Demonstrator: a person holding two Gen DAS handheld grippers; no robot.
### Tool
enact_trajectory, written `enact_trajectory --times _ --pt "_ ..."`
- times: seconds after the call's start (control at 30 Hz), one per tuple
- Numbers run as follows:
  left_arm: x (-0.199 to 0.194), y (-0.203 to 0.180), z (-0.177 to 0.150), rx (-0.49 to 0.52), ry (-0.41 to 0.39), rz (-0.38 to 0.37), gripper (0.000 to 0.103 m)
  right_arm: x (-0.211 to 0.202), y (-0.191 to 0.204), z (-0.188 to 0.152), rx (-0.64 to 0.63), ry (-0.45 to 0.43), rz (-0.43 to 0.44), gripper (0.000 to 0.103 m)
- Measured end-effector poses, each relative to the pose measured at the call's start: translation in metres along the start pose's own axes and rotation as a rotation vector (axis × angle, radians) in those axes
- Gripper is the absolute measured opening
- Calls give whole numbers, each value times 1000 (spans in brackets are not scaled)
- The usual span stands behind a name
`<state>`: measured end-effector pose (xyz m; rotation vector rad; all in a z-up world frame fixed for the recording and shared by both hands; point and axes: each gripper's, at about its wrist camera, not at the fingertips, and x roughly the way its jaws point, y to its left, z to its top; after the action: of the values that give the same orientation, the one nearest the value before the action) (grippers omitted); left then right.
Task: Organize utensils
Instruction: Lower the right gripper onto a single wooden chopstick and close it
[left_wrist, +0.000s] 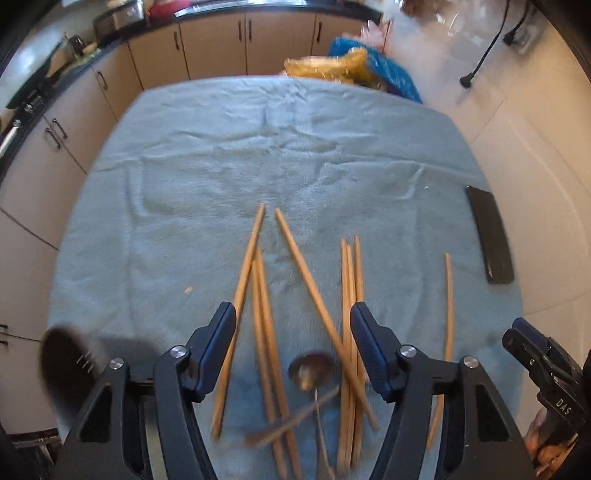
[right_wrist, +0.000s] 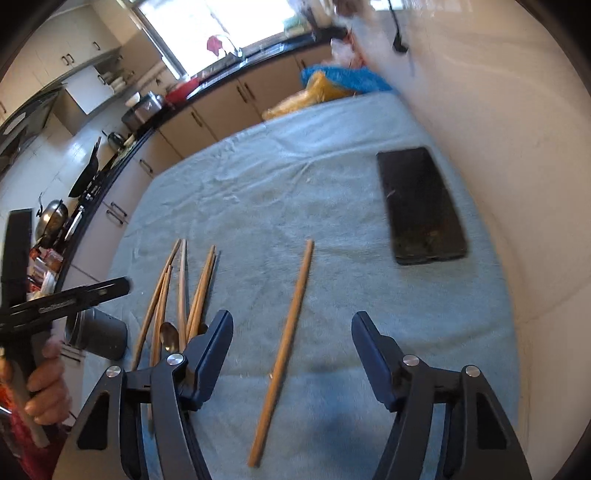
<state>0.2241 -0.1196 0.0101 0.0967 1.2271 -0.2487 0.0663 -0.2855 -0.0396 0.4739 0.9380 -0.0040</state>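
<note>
Several wooden chopsticks (left_wrist: 264, 321) lie loose on a blue-grey towel (left_wrist: 258, 155), with a metal spoon (left_wrist: 310, 371) among them. My left gripper (left_wrist: 293, 314) is open and empty, hovering over this pile. A dark cup (left_wrist: 70, 365) stands at the table's left edge. In the right wrist view one chopstick (right_wrist: 288, 343) lies alone between my open, empty right gripper's (right_wrist: 291, 321) fingers. The pile (right_wrist: 177, 295), spoon (right_wrist: 169, 336) and cup (right_wrist: 98, 334) lie to its left. The right gripper shows in the left wrist view (left_wrist: 535, 354).
A black phone (left_wrist: 489, 236) lies flat at the towel's right side, also in the right wrist view (right_wrist: 421, 205). Yellow and blue bags (left_wrist: 354, 68) sit past the far edge. Kitchen cabinets (left_wrist: 214, 48) run behind and to the left. A white wall (right_wrist: 517, 147) stands on the right.
</note>
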Motion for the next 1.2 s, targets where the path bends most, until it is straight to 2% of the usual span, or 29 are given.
enact_trajectory --times 0.03,0.13,0.2,0.27,0.37,0.5,0.67,0.73,0.8,0.87,0.93,1.0,1.2 --pt "7 2 3 -17 9 3 59 6 -2 4 13 13 -2 58" --pt "30 7 16 -57 76 -42 52 27 -3 14 25 57 5 54" --pt "41 9 24 -73 86 -33 52 37 -3 21 40 74 10 54" --pt "50 6 31 -74 99 -43 45 46 -5 29 46 82 1 53" --pt "62 4 38 -73 107 -24 42 58 -8 37 62 108 -10 49" --pt "74 2 41 -74 124 -6 39 75 -9 42 59 142 -41 45" --pt "79 -3 45 -48 102 23 39 93 -6 45 36 178 -82 40" --pt "79 -8 44 -33 92 38 39 96 1 44 -4 181 -123 37" --pt "79 -13 44 -18 83 46 32 100 12 43 -64 189 -164 31" --pt "78 -19 42 2 78 54 11 104 22 42 -129 190 -230 23" --pt "79 -24 40 17 80 58 9 107 32 38 -199 183 -282 10" --pt "77 -25 37 31 67 59 9 106 31 37 -202 174 -281 9" --pt "60 -19 31 20 40 -1 6 85 14 36 -103 115 -172 6"
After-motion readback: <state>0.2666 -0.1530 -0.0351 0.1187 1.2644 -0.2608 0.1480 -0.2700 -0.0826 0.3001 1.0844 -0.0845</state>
